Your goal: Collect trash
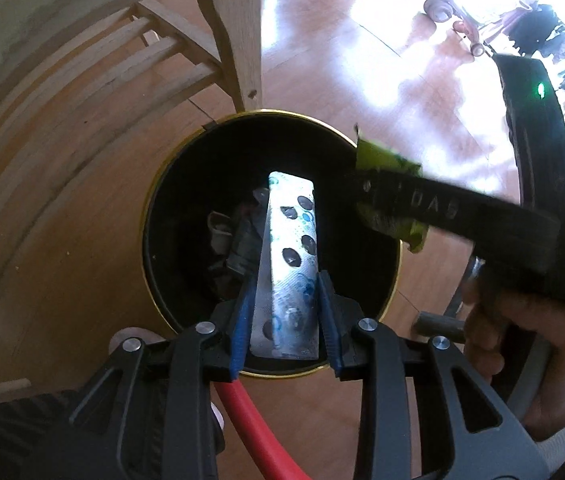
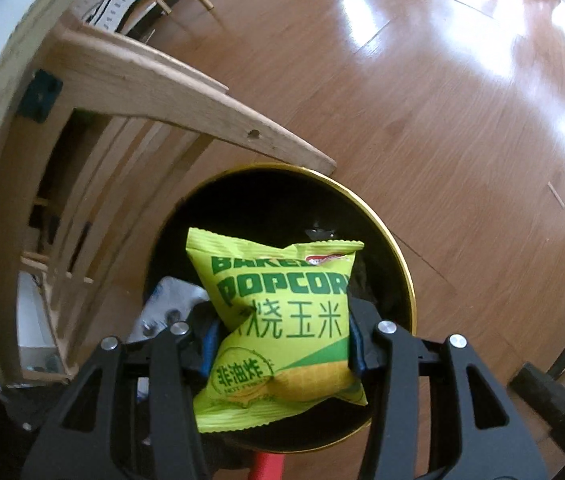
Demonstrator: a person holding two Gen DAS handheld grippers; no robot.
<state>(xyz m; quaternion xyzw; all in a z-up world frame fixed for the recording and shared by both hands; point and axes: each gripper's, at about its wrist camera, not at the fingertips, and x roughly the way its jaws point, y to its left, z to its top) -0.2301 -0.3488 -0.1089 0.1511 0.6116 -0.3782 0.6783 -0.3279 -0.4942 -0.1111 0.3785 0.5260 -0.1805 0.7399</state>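
Observation:
A black bin with a gold rim (image 1: 147, 216) (image 2: 406, 276) stands on the wooden floor beneath both grippers. My left gripper (image 1: 286, 280) is shut on a silver blister pack (image 1: 292, 220), gripped by its long edges between the blue pads and held over the bin's mouth. My right gripper (image 2: 282, 332) has a green popcorn bag (image 2: 278, 280) between its pads, which touch both pinched sides. In the left wrist view it reaches in from the right (image 1: 366, 196) with the popcorn bag (image 1: 378, 160) above the far rim. Crumpled trash (image 1: 234, 248) lies at the bin's bottom.
A light wooden chair frame (image 1: 242, 40) (image 2: 186, 92) stands right behind the bin. A red hose (image 1: 250, 432) runs under the left gripper. A hand (image 1: 522, 340) holds the right gripper's handle. A pink-wheeled object (image 1: 438, 8) sits far off on the floor.

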